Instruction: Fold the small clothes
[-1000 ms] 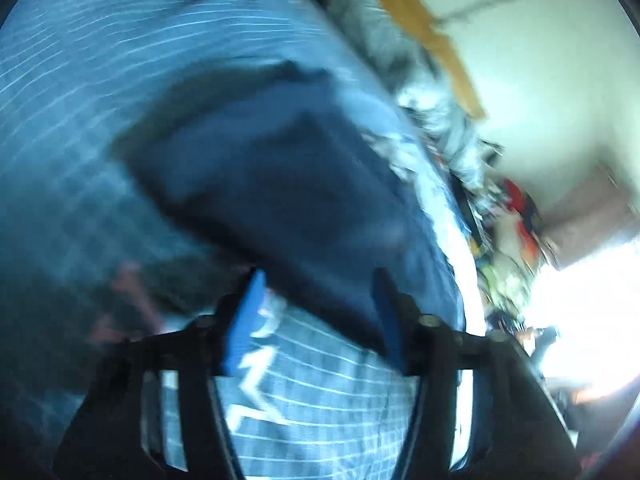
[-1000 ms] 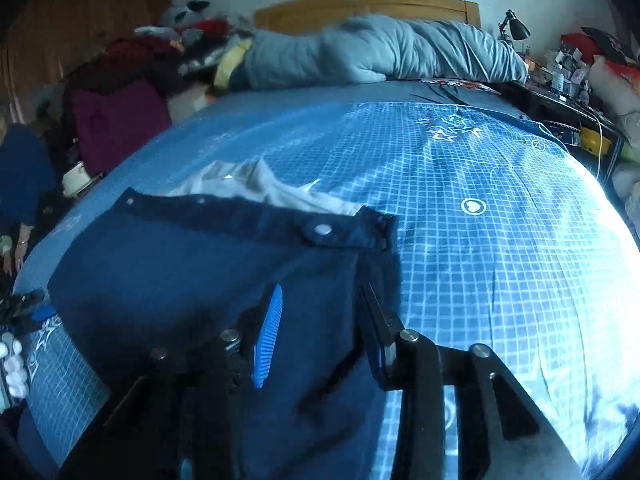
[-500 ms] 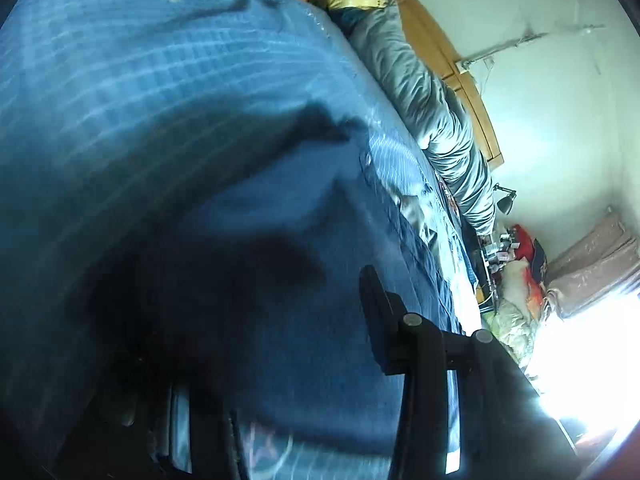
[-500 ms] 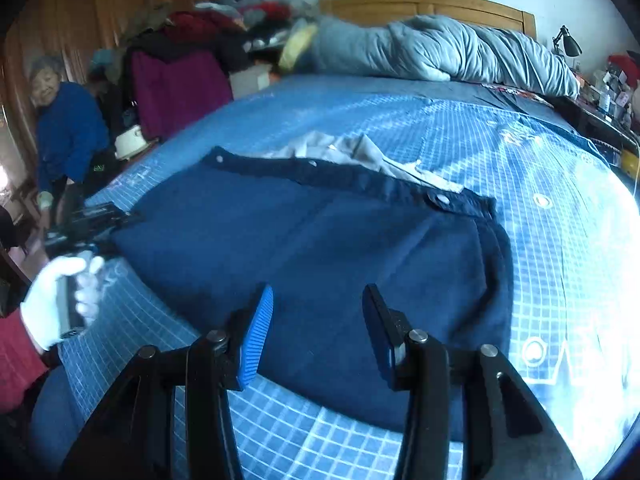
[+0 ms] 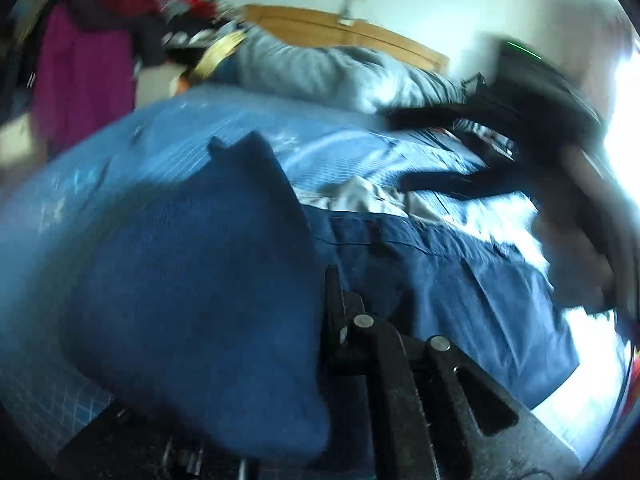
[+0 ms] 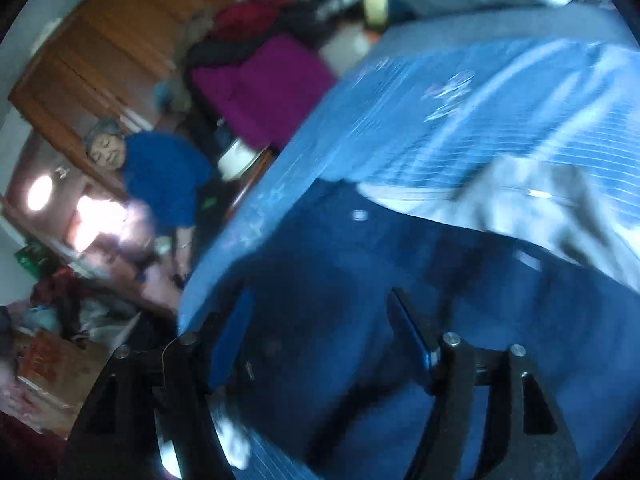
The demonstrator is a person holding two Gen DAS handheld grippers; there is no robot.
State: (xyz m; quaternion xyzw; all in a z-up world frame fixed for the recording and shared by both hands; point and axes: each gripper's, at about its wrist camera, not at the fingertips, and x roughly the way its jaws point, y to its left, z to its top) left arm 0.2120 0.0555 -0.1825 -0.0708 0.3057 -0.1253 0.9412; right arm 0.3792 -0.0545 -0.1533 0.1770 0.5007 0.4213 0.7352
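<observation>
The fold has only just begun: the left gripper (image 5: 326, 320) has pinched tight on one side of the dark blue cloth garment (image 5: 440, 280) lying on the blue checked bed sheet (image 5: 240, 136), while the right gripper (image 6: 320, 320), jaws just spreading wide, holds nothing.

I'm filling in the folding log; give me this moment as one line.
left tool: shut on navy garment, edge lifted | right tool: open, over garment | grey cloth: beyond it
</observation>
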